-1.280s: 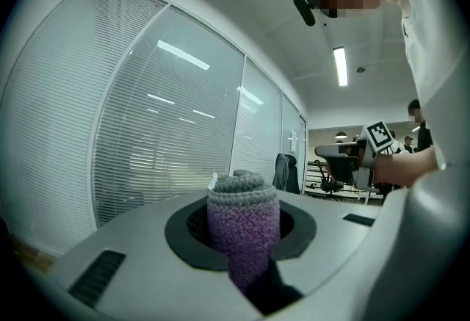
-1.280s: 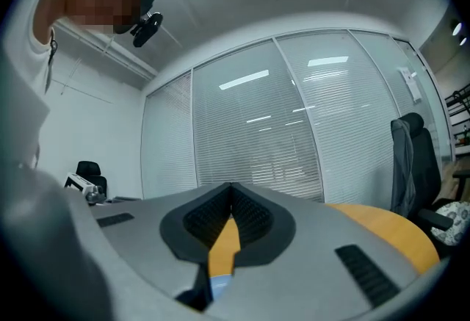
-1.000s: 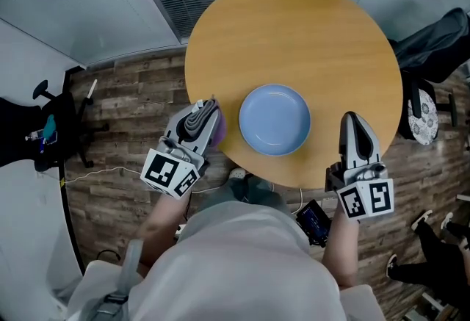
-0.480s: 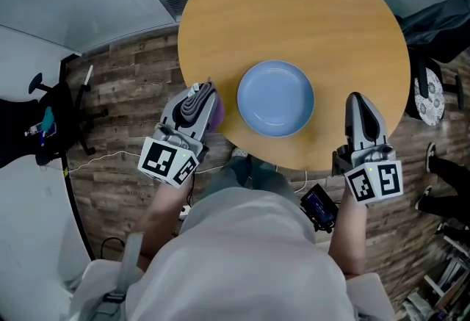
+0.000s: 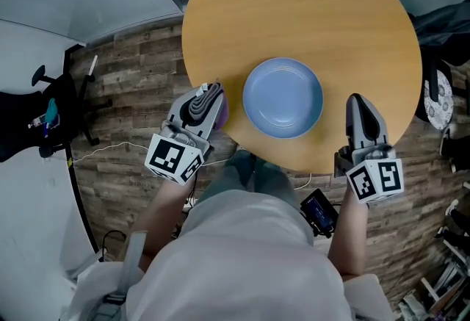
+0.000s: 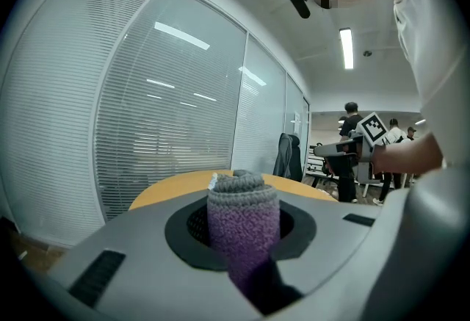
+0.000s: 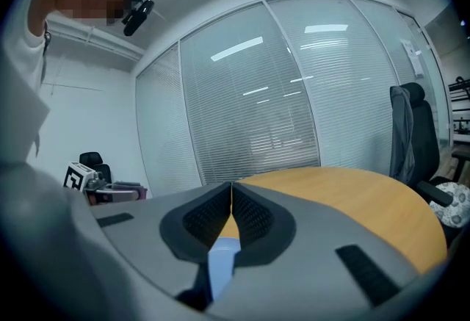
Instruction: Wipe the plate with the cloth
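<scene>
Two tongs at the near edge of a round counter, with a blue plate between them.

In the head view the plate lies at the middle of the frame, on the near part of the wooden counter. The left tongs are at centre left, over the counter's edge, near the plate's left rim but apart from it. They are clamped on a rolled purple and grey cloth, which stands between the pads in the left gripper view. The right tongs are at centre right, near the plate's right rim. Their pads are pressed together with nothing between them. In the right gripper view a strip of the plate shows low in the gap behind the pads. The plank floor fills the frame's left side.
</scene>
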Action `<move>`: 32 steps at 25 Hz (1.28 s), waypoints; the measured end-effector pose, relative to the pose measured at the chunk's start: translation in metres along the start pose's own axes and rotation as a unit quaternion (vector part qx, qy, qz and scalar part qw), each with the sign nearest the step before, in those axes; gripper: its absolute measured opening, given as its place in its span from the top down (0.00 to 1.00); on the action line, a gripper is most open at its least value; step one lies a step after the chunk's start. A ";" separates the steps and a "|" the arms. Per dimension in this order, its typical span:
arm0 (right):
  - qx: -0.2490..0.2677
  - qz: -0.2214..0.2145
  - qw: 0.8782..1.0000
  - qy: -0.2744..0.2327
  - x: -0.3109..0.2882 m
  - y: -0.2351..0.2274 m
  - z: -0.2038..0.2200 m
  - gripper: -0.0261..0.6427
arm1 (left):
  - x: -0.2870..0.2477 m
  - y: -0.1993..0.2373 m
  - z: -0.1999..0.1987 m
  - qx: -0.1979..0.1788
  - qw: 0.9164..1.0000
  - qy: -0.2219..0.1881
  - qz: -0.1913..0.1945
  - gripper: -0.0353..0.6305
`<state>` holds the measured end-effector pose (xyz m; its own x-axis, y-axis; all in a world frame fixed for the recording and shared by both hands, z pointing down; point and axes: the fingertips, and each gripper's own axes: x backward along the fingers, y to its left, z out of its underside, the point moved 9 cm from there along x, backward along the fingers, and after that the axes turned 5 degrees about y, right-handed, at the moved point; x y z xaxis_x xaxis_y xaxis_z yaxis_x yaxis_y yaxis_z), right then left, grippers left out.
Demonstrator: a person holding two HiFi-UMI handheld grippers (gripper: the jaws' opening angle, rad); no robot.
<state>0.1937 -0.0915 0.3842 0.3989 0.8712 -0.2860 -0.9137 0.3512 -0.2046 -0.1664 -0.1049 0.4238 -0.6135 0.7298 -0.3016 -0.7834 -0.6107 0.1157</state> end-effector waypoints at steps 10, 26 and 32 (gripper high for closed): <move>-0.020 -0.030 0.996 0.086 -0.034 -0.025 0.054 0.93 | -0.010 0.002 0.014 0.003 1.000 0.016 0.004 0.83; -0.046 -0.048 0.952 0.298 -0.076 -0.054 0.158 0.67 | -0.006 0.000 0.029 0.009 0.999 0.032 -0.008 0.83; -0.123 -0.032 0.937 0.324 -0.082 -0.066 0.177 0.67 | -0.004 -0.003 0.030 0.010 0.999 0.034 -0.011 0.83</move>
<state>0.2076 -0.1258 0.5872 0.4891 0.4314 -0.7580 -0.8722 0.2360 -0.4285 -0.1646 -0.0968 0.4528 -0.5883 0.7201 -0.3679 -0.7990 -0.5878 0.1269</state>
